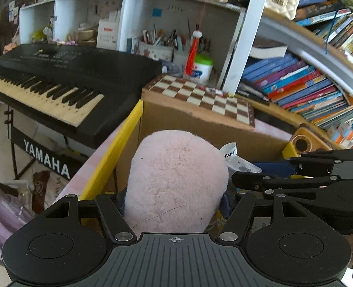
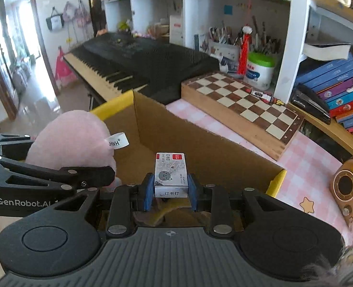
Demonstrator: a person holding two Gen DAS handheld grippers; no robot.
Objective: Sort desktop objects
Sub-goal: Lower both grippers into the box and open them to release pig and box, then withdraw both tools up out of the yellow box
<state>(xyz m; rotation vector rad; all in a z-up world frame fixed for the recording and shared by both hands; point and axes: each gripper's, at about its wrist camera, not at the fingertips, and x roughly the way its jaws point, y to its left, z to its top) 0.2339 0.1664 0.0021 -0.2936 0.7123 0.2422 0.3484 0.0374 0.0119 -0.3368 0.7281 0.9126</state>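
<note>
1. With both hands over the cardboard box (image 2: 200,148), this looks like the drop-off step: two items held above the open box, neither let go yet.
2. The left gripper (image 1: 176,205) has its fingers clamped on the pink plush (image 1: 176,177). From its own camera the toy fills the centre and hides the pads, so the grip point itself can't be seen.
3. The right gripper (image 2: 170,189) has its blue fingers (image 2: 148,189) closed on the staple box (image 2: 171,174), pinched at its near end, the long side pointing to 12 o'clock over the box floor.
4. In the right view the plush sits at 9 o'clock of the staple box, the left gripper's arm just below it. The two loads are near each other, so I'd release one at a time.
5. Best move, I'd judge: bring the staple box low inside the walls before opening, so it lands flat and doesn't bounce out.
6. The plush is bulky and soft; get it past the yellow rim (image 1: 119,148) first, then open wide.
7. The chessboard (image 2: 243,102) on the table (image 2: 308,157) lies at 1 o'clock beyond the far wall; keep clear of it.
</note>
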